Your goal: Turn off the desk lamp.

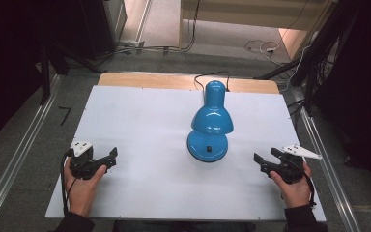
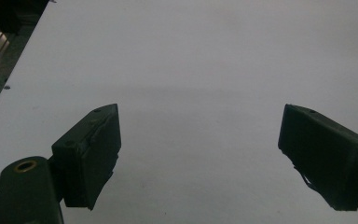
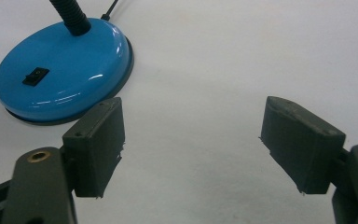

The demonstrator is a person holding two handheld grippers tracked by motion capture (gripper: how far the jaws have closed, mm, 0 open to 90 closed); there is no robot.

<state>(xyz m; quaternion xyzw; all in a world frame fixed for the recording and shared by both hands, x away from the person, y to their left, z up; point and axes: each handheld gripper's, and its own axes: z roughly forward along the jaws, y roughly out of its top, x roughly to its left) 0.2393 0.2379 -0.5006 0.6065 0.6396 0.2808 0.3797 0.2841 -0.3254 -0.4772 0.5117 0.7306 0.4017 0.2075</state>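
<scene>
the table [image 1: 140,121] has a white top, and a strip of bare wood shows along its far edge. a blue desk lamp [image 1: 211,121] stands on it, a little right of the middle and toward the far side. the round base [image 3: 63,70] of the lamp sits flat on the white surface, with a small black switch [image 3: 35,76] on its top. a black cord [image 1: 212,76] goes from the lamp over the far edge. the near half of the top, left and right, is plain white.
</scene>
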